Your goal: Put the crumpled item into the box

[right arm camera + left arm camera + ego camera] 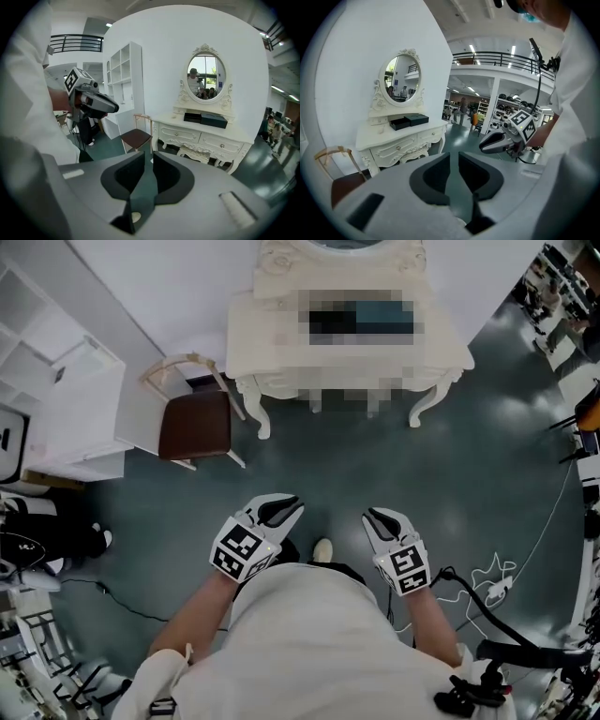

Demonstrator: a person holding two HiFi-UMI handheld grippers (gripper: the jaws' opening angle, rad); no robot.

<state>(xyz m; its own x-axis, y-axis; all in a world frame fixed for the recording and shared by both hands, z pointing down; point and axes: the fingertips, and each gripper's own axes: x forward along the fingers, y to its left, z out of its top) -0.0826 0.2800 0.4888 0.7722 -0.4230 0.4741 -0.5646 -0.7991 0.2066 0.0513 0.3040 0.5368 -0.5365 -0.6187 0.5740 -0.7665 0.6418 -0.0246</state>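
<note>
A person stands facing a white desk (261,341) under an oval mirror (206,77), well apart from it. The left tool (283,509) and right tool (377,519) each have jaws slightly apart and hold nothing. A black box (399,123) sits on the desk. No crumpled item is visible; it is probably light and soft, best pinched at a raised fold

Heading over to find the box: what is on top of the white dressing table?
Below the oval mirror, an open-topped black box sits beside a closed black box on the dressing table. The open box's inside is hidden at this angle; no crumpled item shows.
</note>
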